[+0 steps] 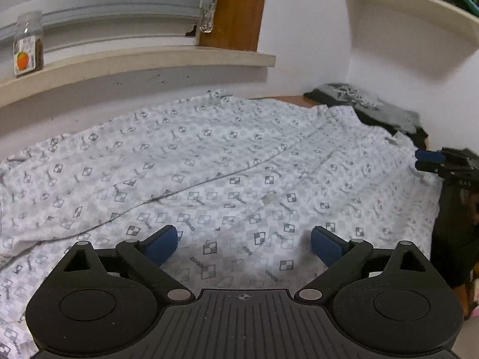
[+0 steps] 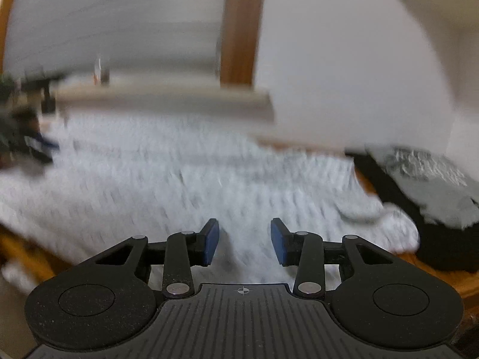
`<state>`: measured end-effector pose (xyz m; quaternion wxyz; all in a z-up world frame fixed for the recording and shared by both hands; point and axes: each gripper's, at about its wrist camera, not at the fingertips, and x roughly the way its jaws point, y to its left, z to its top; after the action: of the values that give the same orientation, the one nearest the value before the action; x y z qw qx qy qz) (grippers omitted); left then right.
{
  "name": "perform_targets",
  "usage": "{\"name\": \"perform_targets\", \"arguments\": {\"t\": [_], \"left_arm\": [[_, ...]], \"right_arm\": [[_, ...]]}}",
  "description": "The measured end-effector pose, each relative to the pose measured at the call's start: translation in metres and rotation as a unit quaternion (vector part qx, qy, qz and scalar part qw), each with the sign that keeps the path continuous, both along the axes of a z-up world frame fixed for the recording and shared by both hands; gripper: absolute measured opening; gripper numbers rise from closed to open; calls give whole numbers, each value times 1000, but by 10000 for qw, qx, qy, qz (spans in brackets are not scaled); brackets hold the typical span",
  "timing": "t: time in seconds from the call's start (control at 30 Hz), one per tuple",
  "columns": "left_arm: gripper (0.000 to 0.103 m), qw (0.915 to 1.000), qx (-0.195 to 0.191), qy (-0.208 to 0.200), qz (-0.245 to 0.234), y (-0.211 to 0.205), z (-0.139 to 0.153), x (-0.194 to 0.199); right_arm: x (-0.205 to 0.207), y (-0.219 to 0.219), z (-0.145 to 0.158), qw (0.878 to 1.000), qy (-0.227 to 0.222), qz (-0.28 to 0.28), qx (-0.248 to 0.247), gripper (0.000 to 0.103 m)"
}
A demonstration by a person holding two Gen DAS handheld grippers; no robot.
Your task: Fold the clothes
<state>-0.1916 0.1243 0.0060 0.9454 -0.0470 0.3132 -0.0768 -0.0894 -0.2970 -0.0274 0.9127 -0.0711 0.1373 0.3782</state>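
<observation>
The left claw (image 1: 244, 243) is spread wide, with nothing caught between its blue pads (image 1: 163, 243); it is poised just above the near part of a white checker-printed garment (image 1: 209, 161), pointing down at it. The right claw (image 2: 245, 240) is held part-way apart, and no cloth is seen pinched between its pads, though that view is smeared by motion; it hangs over the near right portion of the same garment. In the left wrist view the right claw is also seen at the far right edge of the cloth. The garment is spread nearly flat over the wooden surface (image 2: 443, 272), a long seam or fold line (image 1: 185, 190) running diagonally across it, with some rumpling toward its right end. Beyond it, at the far right corner, a dark and grey folded garment (image 1: 365, 104) is stacked. On the window ledge (image 1: 134, 62) at the far left a small jar (image 1: 28, 45) is set. The step in hand is judged to be the taking of an edge for a fold. It would be done well if the left claw were lowered onto a single edge layer rather than the middle of the cloth, both claws were closed at matching points along one side, and the cloth were lifted evenly so that the fold falls straight and the wrinkles are not trapped.
</observation>
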Motion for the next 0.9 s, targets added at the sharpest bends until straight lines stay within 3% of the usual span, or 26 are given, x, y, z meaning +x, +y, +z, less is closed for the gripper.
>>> {"name": "perform_targets", "arguments": {"t": [0.1,0.2,0.37,0.6,0.67,0.9], "left_arm": [[97,9999,-96,-10,34,3,0,1],[98,10000,-63,-12,36,1,0,0],[99,9998,-171,-72,106,3,0,-4],[101,9998,23,-217,42,-6,8,-14],[102,9996,-64,-285,62,4,15,-18],[102,9964,40,-353,771,68,33,-43]], "right_arm": [[-11,22,-2,9987,-73,383,327,39],[-17,46,-12,9975,-126,688,84,39],[-6,42,-26,9961,138,872,3,39],[-3,43,-2,9925,369,1054,-500,39],[-3,51,14,9923,110,1097,-563,39],[8,152,49,9743,-423,1920,-1102,39]]}}
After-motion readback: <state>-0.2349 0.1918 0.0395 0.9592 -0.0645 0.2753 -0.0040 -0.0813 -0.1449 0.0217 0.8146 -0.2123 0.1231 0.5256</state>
